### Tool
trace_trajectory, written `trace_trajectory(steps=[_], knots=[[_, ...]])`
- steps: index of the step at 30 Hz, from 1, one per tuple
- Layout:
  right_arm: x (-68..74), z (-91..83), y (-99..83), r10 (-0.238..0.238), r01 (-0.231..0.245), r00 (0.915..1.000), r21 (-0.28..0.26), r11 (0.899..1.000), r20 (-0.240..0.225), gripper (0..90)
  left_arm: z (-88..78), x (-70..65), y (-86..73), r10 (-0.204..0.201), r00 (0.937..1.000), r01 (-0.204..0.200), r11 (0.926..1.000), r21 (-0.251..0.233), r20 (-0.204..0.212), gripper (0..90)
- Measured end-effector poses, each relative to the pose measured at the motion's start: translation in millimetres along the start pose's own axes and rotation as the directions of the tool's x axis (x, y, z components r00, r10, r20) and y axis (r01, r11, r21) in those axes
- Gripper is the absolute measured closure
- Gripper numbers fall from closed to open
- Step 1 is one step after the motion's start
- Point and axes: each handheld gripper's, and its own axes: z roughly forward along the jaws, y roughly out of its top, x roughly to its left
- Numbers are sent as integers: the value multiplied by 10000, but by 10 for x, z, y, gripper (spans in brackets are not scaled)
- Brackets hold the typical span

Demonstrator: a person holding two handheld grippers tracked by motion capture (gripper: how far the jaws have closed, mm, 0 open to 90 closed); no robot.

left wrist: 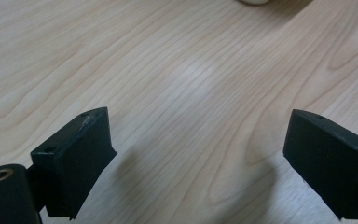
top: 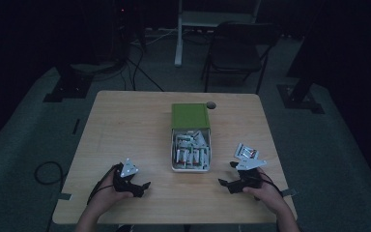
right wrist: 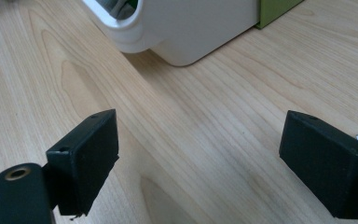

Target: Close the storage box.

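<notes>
Beyond the right tool (right wrist: 196, 163), a white box (right wrist: 200, 28) looms close.

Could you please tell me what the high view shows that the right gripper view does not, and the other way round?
High view alone: the whole table, the box's green lid from above, the batteries inside the white box, the loose pack, both hands, and a chair beyond.

Right gripper view alone: the right gripper close up, jaws wide apart, nothing between them.

Both: the white box, a bit of green lid, the wooden tabletop.
</notes>
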Motion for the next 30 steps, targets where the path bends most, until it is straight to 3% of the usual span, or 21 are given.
trace_trajectory(steps=[15, 23, 26, 30], knots=[[16, 14, 74, -24, 23, 10000, -203, 9998, -69, 115, 90, -122, 165, 484, 9975, -462, 9981, -410, 525, 83], [26, 15, 125, 42, -45, 9999, -349, 9994, -99, 115, 126, -167, 276, 830, 9938, -760, 9929, -920, 744, 83], [40, 15, 149, -10, 3, 9999, -496, 9988, -133, 115, 133, -184, 318, 734, 9927, -621, 9912, -1168, 953, 83], [48, 17, 173, 35, -46, 9998, -618, 9981, -191, 115, 154, -215, 375, 886, 9903, -729, 9871, -1429, 1073, 83]])
